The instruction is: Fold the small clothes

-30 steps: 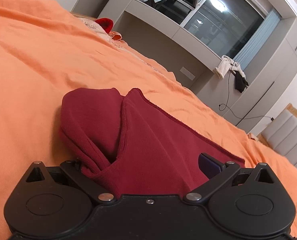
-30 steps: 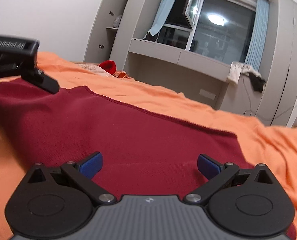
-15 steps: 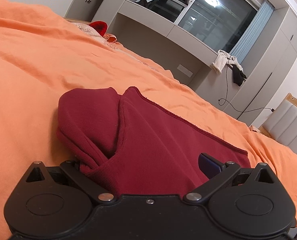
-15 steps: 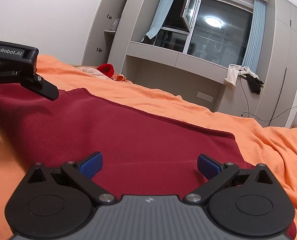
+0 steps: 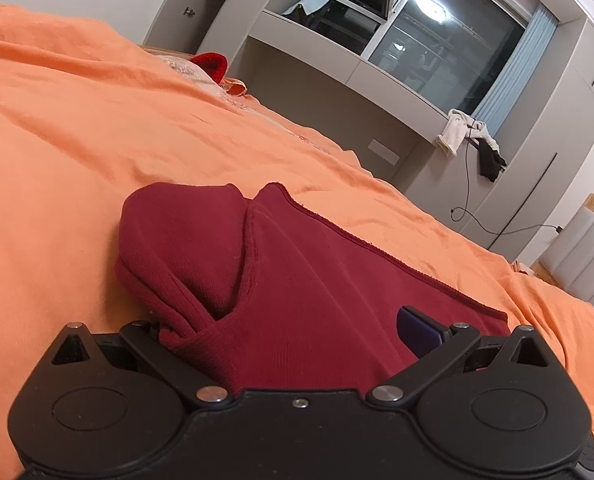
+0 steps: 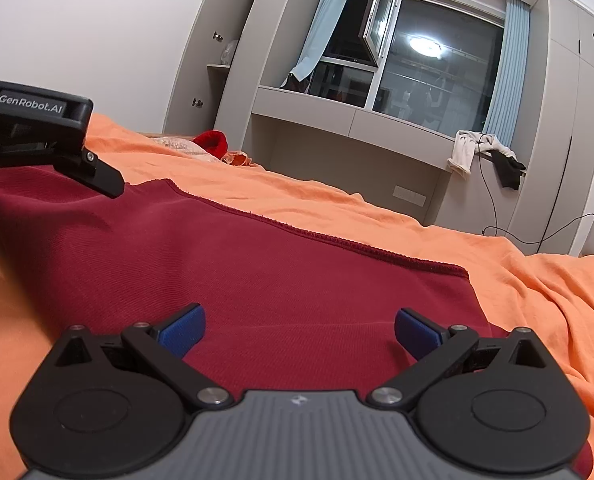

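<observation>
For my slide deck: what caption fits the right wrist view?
Right gripper, fingers open, over a dark red garment on an orange bedsheet.

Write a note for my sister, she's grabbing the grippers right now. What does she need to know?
Left gripper: open, cloth bunched between its fingers, left pad hidden.
Right gripper: open, low over the cloth, gripping nothing.
The dark red cloth lies on the orange sheet; its left end is folded over, the rest spread flat.
Done: apparently one fold started at the left end.
Left: finish folding, smooth it.
</observation>
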### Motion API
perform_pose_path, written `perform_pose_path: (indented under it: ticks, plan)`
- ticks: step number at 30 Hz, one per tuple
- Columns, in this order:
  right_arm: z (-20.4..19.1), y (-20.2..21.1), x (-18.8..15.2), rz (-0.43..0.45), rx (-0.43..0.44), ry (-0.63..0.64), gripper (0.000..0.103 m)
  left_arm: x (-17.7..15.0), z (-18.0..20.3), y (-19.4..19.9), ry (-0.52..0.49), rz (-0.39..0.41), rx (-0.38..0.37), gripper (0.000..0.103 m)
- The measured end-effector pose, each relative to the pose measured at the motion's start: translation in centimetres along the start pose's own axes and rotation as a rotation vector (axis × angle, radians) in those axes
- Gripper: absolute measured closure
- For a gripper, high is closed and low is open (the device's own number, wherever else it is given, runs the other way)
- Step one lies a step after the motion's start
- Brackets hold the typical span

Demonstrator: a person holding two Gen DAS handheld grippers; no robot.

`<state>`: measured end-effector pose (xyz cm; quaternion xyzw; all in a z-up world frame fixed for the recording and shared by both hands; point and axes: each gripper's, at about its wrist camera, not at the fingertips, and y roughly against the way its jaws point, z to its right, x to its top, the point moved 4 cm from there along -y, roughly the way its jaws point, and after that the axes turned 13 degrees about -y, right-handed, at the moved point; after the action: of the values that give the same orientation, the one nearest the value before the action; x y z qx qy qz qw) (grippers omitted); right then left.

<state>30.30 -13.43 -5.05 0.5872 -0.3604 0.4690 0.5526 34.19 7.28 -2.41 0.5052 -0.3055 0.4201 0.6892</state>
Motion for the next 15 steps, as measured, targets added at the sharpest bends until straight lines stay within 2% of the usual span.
perform_pose_path:
  ticks: [3, 6, 12, 15]
  plan:
    - [0.0, 0.0, 0.0, -0.002, 0.003, -0.003, 0.0, 0.1, 0.1, 0.2, 0.021, 0.016, 0.012, 0.001]
    - [0.2, 0.1, 0.0, -0.009, 0.013, -0.015, 0.0, 0.0, 0.2, 0.2, 0.019, 0.029, 0.037, 0.005]
    - [0.6, -0.1, 0.3, -0.03, 0.041, -0.05, 0.0, 0.0, 0.4, -0.1, -0.009, 0.032, 0.112, 0.025]
    - [1.6, 0.1, 0.8, -0.052, 0.107, -0.109, 0.0, 0.0, 0.4, -0.2, -0.015, 0.028, 0.151, 0.037]
